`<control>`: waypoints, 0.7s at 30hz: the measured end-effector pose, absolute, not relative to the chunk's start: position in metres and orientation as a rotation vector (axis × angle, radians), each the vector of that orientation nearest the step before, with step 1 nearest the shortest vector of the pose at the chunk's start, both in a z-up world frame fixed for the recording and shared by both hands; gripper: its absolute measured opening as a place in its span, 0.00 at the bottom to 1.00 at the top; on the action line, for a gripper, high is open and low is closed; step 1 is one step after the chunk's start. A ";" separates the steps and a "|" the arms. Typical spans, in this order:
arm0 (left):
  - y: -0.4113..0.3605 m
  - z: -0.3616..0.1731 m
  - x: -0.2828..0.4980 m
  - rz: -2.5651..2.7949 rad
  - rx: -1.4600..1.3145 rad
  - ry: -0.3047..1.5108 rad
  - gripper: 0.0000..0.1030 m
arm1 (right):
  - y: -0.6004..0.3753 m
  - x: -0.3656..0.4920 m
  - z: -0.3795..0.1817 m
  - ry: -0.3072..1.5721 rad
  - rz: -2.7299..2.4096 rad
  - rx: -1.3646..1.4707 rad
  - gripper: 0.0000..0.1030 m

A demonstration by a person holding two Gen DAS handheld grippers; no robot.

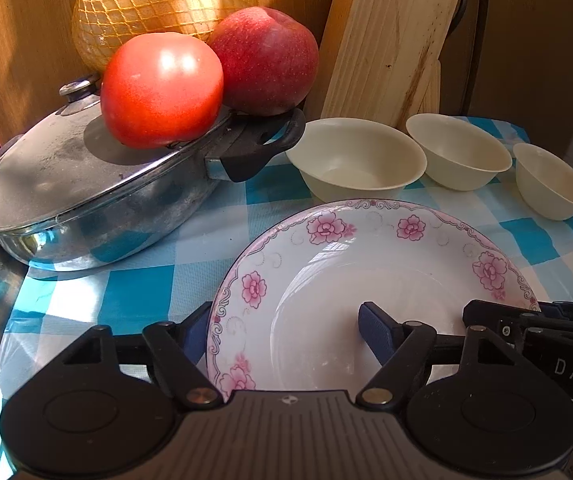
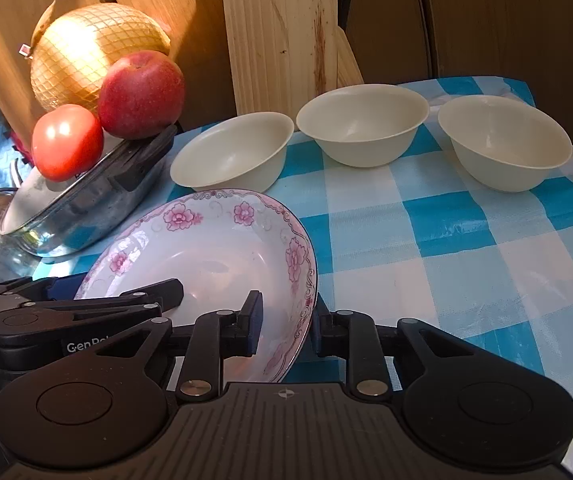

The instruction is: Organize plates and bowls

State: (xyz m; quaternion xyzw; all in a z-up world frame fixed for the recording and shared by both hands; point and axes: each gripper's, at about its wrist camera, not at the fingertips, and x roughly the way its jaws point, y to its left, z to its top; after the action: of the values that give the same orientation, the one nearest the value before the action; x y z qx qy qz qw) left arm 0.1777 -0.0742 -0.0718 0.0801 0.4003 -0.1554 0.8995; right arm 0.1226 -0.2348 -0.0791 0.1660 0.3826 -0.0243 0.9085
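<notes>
Straddling opposite rims of the flowered plate (image 1: 366, 280), both grippers' jaws look spread, seemingly unclamped; three bowls (image 2: 362, 124) line the desk's far edge unstacked.

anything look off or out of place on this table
Yes: a red tomato and a red apple sit balanced on the tilted glass lid of the steel pot, beside a netted yellow pomelo. Odd perch; they look likely to roll. The three cream bowls stand upright, nothing spilled.

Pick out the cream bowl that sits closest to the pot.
The left bowl of the three: its rim nearly reaches the pot handle, while the other two stand farther right.
</notes>
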 end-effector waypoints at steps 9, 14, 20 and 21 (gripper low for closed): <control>-0.069 -0.062 0.167 -0.310 0.167 0.811 0.65 | -0.234 0.118 -0.073 0.770 -0.040 0.370 0.29; -0.068 -0.055 0.158 -0.306 0.186 0.779 0.65 | -0.233 0.114 -0.068 0.757 -0.029 0.371 0.29; -0.064 -0.047 0.150 -0.314 0.170 0.767 0.65 | -0.233 0.105 -0.059 0.739 -0.018 0.375 0.29; -0.064 -0.046 0.148 -0.316 0.172 0.763 0.65 | -0.232 0.103 -0.058 0.736 -0.017 0.375 0.29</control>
State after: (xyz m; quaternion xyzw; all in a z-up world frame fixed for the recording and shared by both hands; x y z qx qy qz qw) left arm 0.1484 -0.0636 -0.0463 0.0835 0.3705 -0.1532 0.9123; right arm 0.1025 -0.2324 -0.0575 0.1823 0.3578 -0.0085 0.9158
